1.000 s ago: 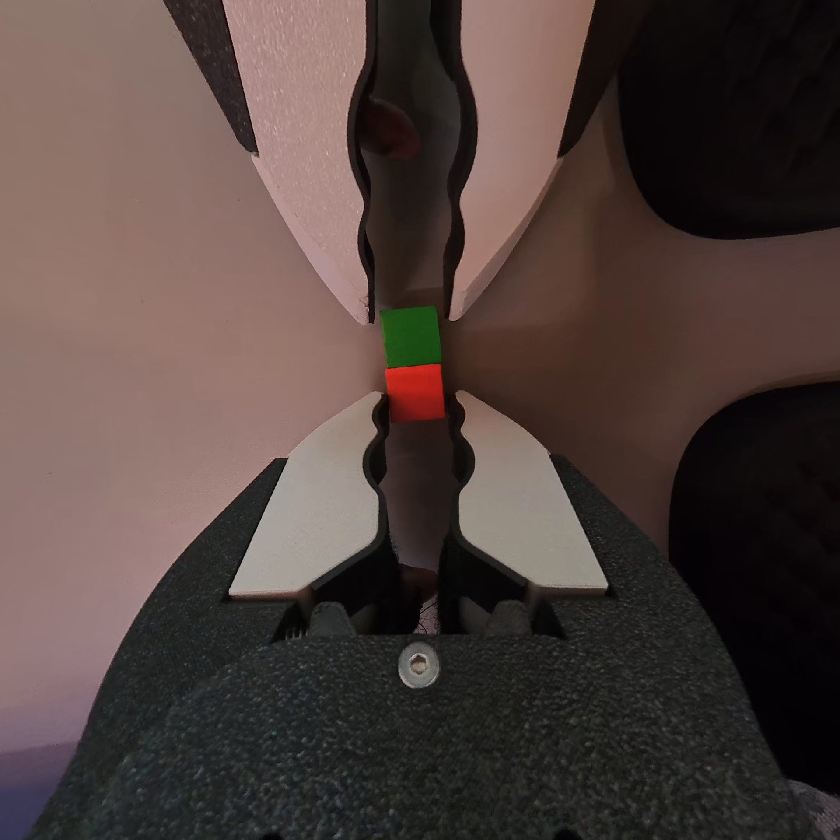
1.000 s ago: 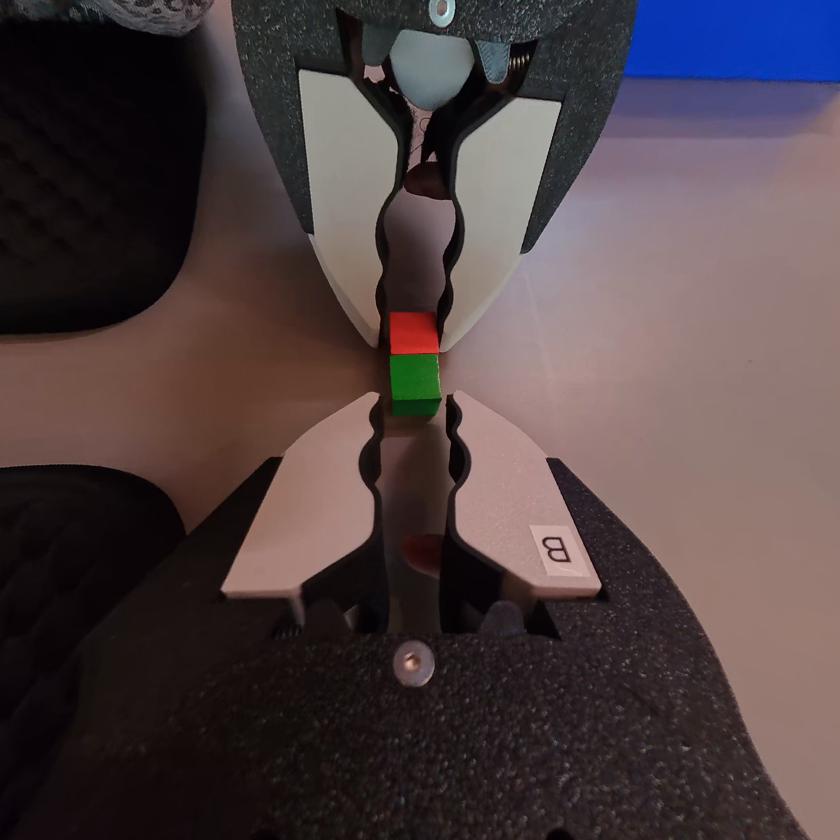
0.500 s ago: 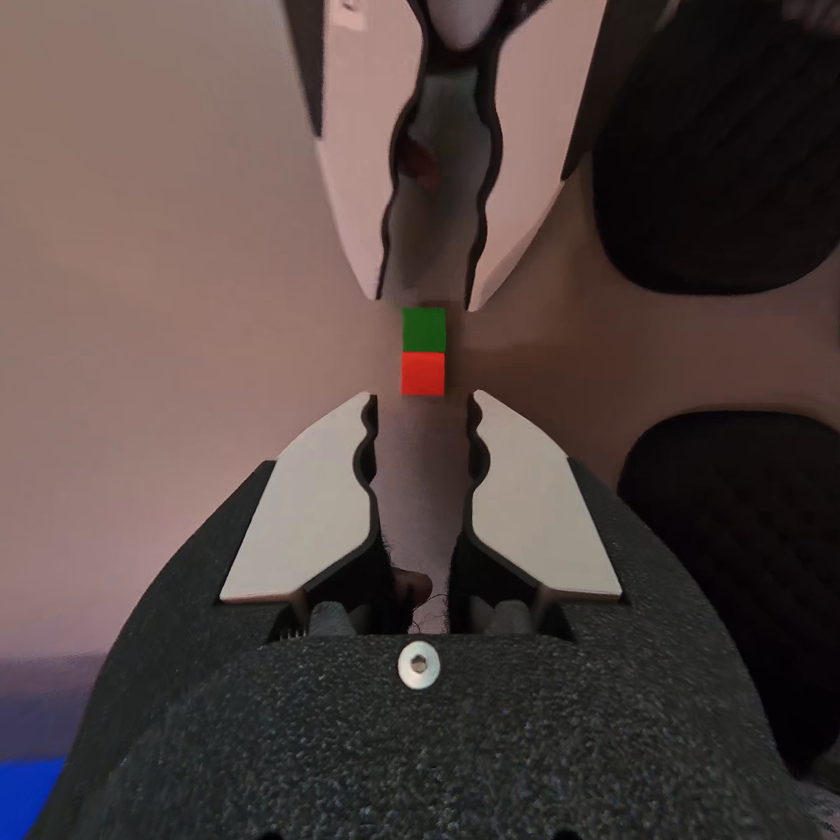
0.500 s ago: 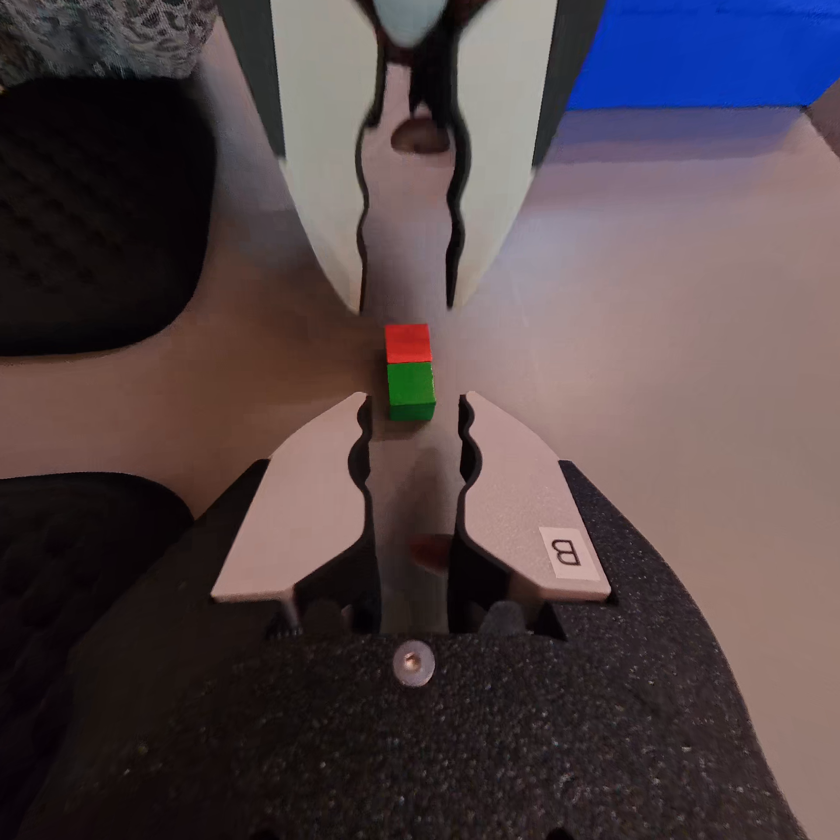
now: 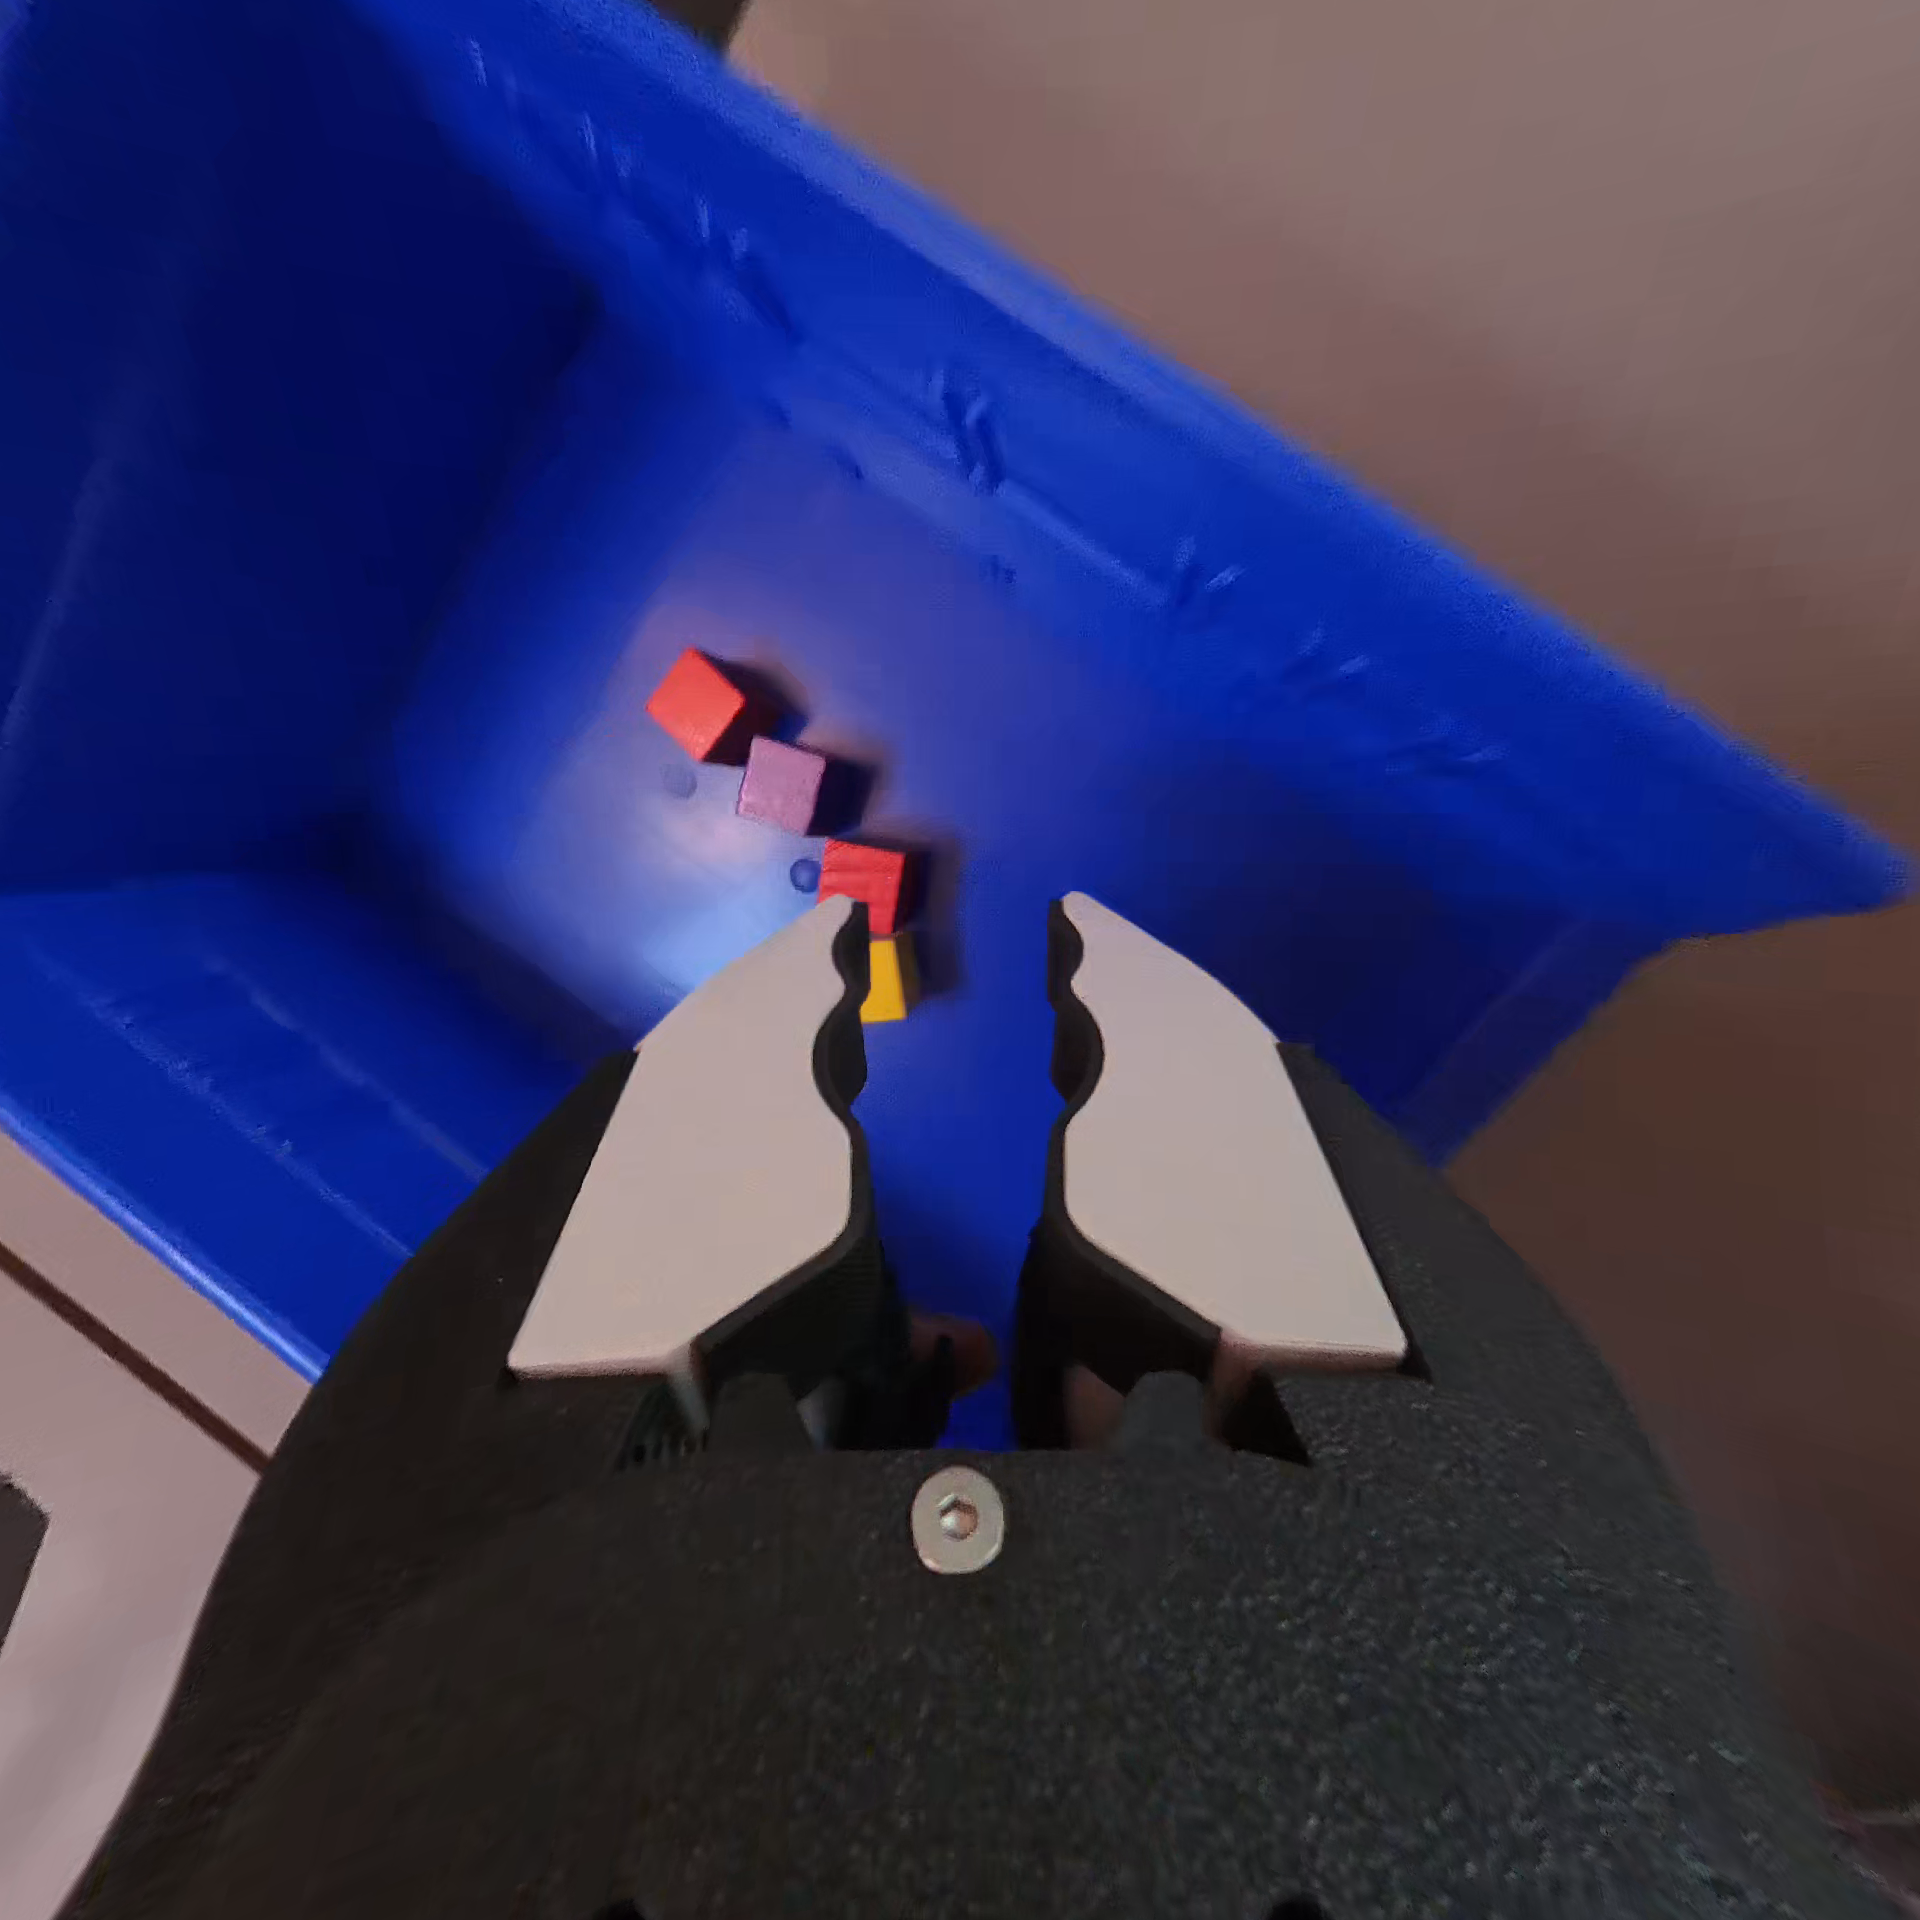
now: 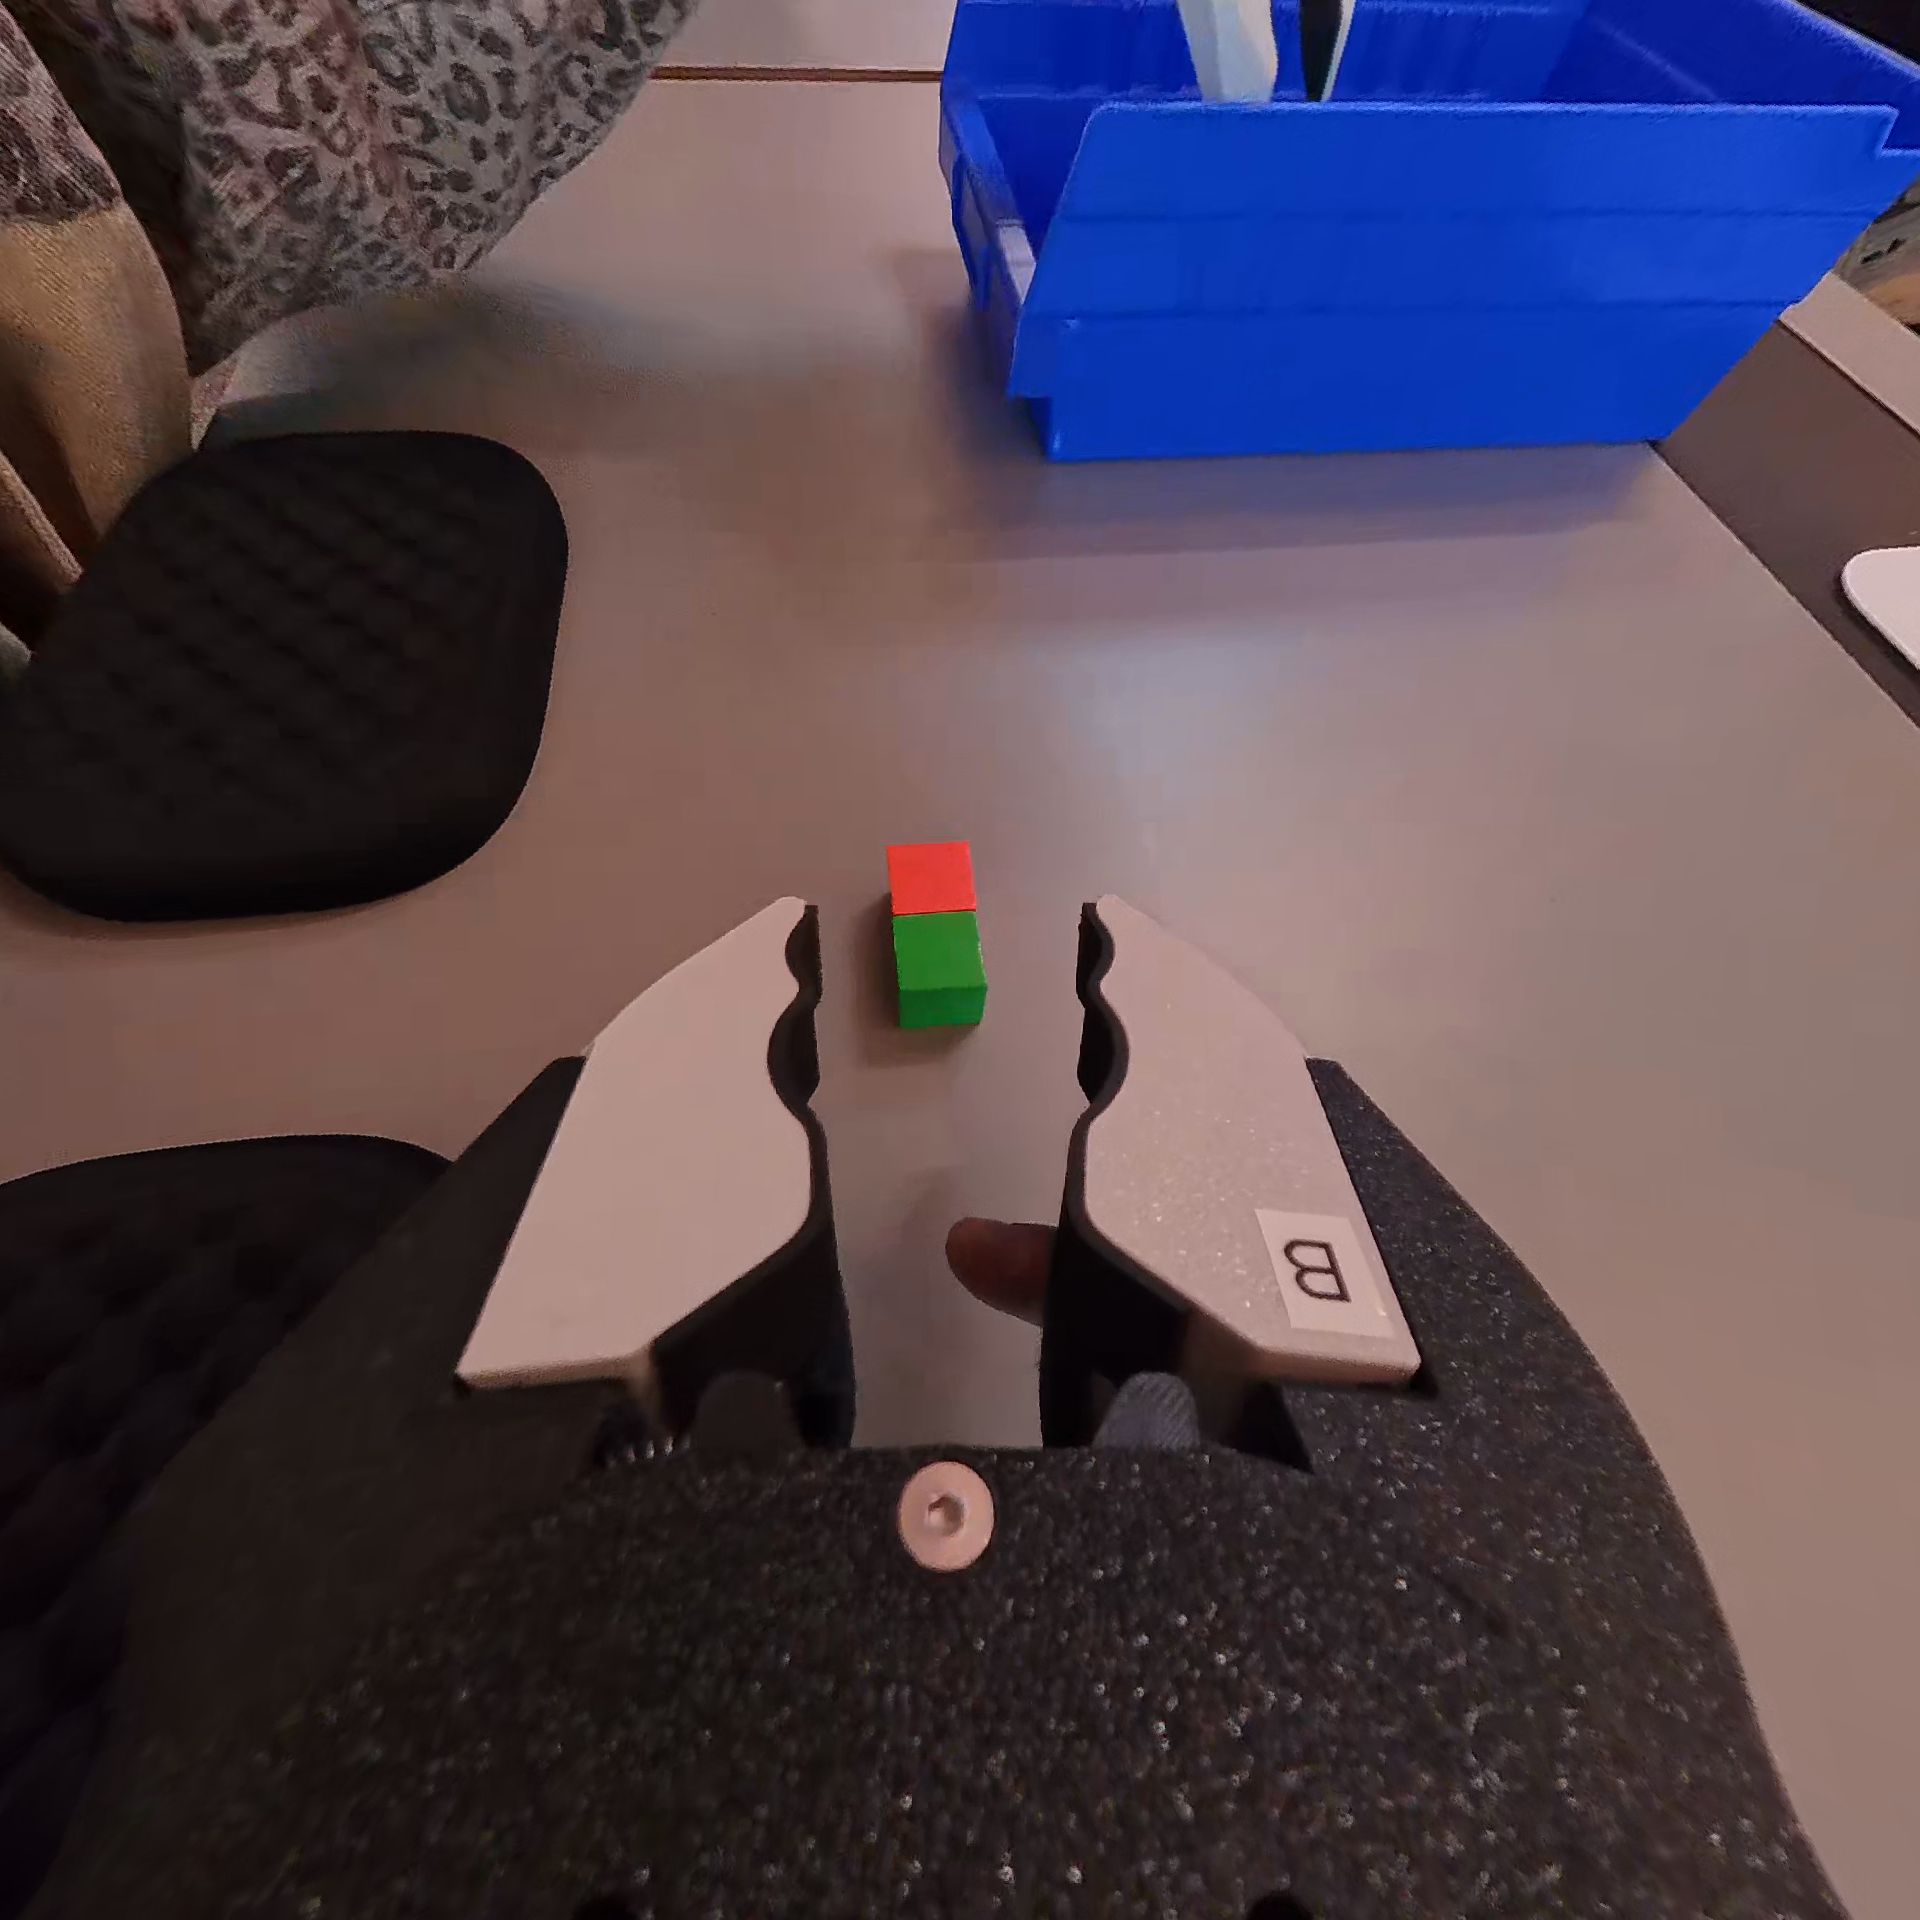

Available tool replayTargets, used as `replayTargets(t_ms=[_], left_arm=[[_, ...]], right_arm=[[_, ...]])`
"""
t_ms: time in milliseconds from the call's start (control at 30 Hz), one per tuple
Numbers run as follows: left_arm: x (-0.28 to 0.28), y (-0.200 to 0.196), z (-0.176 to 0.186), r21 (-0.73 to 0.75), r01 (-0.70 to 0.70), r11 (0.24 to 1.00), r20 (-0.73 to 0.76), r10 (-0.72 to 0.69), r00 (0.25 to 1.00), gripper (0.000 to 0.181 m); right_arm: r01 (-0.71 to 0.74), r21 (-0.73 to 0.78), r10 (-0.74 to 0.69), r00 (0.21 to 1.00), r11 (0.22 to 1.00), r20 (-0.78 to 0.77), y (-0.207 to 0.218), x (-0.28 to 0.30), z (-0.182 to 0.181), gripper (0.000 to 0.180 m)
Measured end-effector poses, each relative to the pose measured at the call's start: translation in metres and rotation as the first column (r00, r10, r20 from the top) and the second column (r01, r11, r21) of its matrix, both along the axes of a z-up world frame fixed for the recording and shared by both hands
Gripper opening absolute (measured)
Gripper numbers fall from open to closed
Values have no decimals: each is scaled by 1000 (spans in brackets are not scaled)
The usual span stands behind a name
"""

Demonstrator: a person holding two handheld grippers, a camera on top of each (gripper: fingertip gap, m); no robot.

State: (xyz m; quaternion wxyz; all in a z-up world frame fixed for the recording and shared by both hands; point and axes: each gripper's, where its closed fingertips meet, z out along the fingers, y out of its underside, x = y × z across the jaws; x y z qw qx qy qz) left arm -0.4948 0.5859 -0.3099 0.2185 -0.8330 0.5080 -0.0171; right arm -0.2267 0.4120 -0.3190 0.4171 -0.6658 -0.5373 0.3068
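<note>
A red cube (image 6: 931,876) and a green cube (image 6: 938,966) lie touching in a row on the grey table (image 6: 1351,779). My right gripper (image 6: 948,909) is open and empty, its fingertips on either side of the green cube and clear of it. My left gripper (image 5: 951,906) is open and empty above the inside of a blue bin (image 5: 1143,623). In the bin lie a red cube (image 5: 698,702), a purple cube (image 5: 781,784), another red cube (image 5: 864,881) and a yellow cube (image 5: 889,979), partly hidden by my left finger. The left gripper's fingers (image 6: 1231,47) show over the bin (image 6: 1403,291) in the right wrist view.
Two black padded cushions (image 6: 281,665) (image 6: 156,1299) lie at the left of the table. A person's patterned sleeve (image 6: 343,145) is at the far left. A white object (image 6: 1886,608) sits at the right, past the table's edge. The left gripper's tips are roughly 35 cm from the right gripper's.
Both grippers have opened and left the red and green cubes on the table. The left gripper has swung away to above the blue bin. The right gripper has drawn back a little.
</note>
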Motion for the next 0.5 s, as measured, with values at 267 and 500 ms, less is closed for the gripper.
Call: replayTargets(t_ms=[267,500], left_arm=[[-16,25,-47,-87,63,994,-168,-77,983,31],[-9,24,-39,-72,35,997,-73,-40,997,21]], right_arm=[[4,-11,-4,1000,1000,1,0,2,-2,47],[5,-18,-5,1000,1000,3,1,2,-4,48]])
